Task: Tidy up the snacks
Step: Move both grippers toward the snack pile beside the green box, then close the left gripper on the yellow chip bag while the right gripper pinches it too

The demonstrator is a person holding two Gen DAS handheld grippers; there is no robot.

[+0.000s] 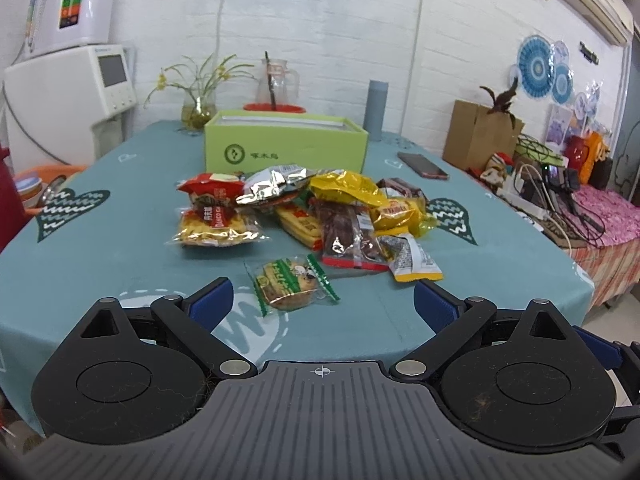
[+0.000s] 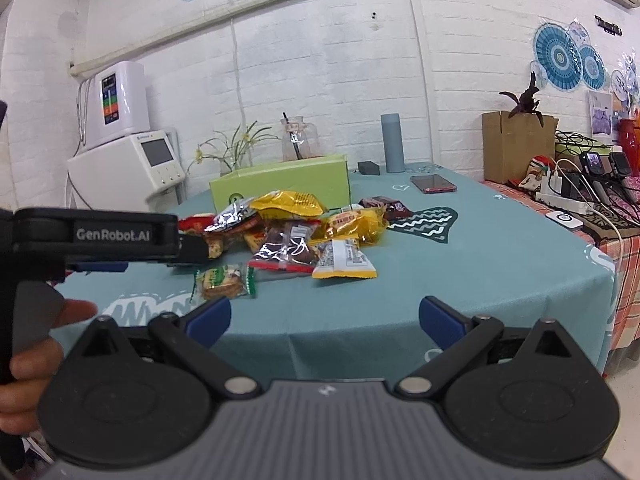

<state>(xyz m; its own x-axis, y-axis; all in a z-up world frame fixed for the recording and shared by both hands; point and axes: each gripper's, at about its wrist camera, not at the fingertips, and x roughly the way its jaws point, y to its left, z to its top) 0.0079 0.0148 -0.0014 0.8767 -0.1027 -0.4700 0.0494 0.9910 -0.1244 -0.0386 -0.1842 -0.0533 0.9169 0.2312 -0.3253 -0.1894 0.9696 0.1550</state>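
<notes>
A pile of snack packets (image 1: 320,208) lies on the teal tablecloth in front of an open green box (image 1: 286,144). A small green-striped biscuit packet (image 1: 292,282) lies apart, nearest me, just ahead of my left gripper (image 1: 324,300), which is open and empty. In the right wrist view the pile (image 2: 296,232) and the biscuit packet (image 2: 224,280) lie ahead and left of my right gripper (image 2: 324,316), which is open and empty over the table's near edge. The green box (image 2: 280,184) stands behind the pile. The left gripper's body (image 2: 96,236) shows at the left.
A phone (image 1: 422,165) lies right of the box, with a grey cylinder (image 1: 376,110), a glass jug (image 1: 276,84) and a plant vase (image 1: 198,112) behind. White machines (image 1: 68,92) stand at the left. A cluttered side table with cables (image 1: 560,192) is at the right.
</notes>
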